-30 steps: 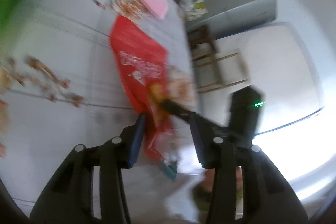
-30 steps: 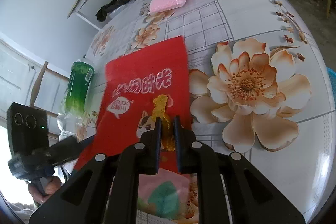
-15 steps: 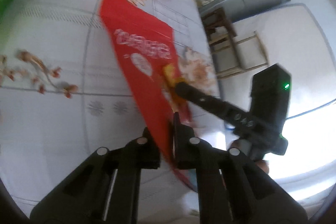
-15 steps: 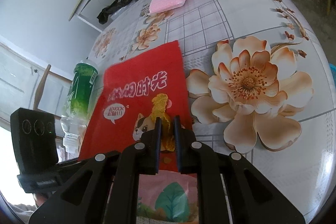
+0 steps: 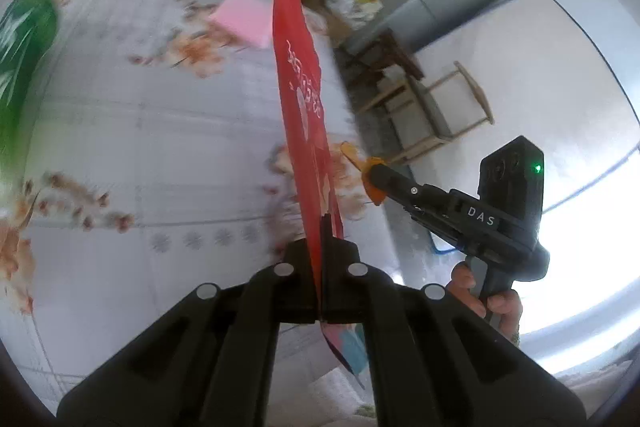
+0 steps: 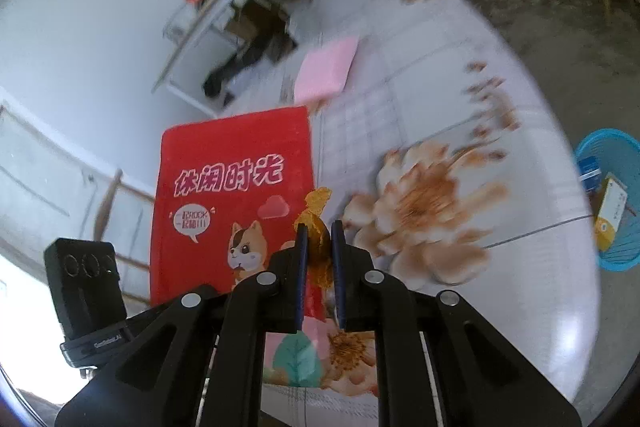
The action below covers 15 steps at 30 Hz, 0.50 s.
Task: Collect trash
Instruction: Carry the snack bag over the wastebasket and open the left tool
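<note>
My left gripper (image 5: 322,247) is shut on the lower edge of a red snack bag (image 5: 304,99). The bag stands upright off the floral table (image 5: 160,155) and shows edge-on in the left wrist view. In the right wrist view the red bag (image 6: 236,195) faces me, with white lettering and a cartoon cat. My right gripper (image 6: 318,227) is shut on a crumpled golden-orange wrapper (image 6: 316,211), held just right of the bag. In the left wrist view the right gripper (image 5: 378,175) and its wrapper (image 5: 370,189) hang over the table's edge, with a hand on the handle.
A green bottle (image 5: 20,67) stands at the left of the table. A pink pad (image 6: 326,73) lies at the far side. A blue basket (image 6: 612,203) holding small boxes sits on the floor to the right. Shelves, a wooden chair (image 5: 432,115) and a grey cabinet stand beyond.
The left jaws closed on the red bag's edge and raised it from flat on the table to upright. The right gripper rose too, with the wrapper still in it.
</note>
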Tool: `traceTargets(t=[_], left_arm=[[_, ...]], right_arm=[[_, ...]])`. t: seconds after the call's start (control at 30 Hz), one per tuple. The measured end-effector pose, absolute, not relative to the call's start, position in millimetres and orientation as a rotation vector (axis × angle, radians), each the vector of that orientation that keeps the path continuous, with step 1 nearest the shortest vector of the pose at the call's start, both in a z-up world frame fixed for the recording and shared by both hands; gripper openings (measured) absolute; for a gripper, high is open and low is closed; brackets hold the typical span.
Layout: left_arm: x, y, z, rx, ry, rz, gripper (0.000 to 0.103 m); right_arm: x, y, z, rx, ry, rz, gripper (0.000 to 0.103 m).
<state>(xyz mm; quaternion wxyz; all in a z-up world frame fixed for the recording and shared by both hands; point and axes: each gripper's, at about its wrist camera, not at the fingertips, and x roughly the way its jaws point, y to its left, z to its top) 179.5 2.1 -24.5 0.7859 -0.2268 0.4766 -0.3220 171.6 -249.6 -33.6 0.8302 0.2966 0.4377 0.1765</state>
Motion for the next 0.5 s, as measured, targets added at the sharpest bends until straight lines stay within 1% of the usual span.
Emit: traceTargets(t=[0.1, 0.27, 0.4, 0.5], left_arm=[[186.3, -17.7, -11.8, -0.434, 1.015, -0.742, 0.000], [204.5, -86.1, 6.0, -0.307, 1.022, -0.878, 0.000], [221.8, -157.1, 7.6, -0.204, 1.074, -0.978, 0.000], [228.5, -203.8, 1.9, -0.123, 1.115, -1.016, 0.000]], right_arm=[[154.8, -285.7, -16.9, 0.659, 0.853, 0.298, 0.012], [119.3, -356.0, -4.9, 0.712, 0.750, 0.104, 0.012], [94.8, -411.1, -20.5, 0.764, 0.739, -0.062, 0.012], [88.2, -449.2, -49.6, 0.830, 0.775, -0.164, 0.012]])
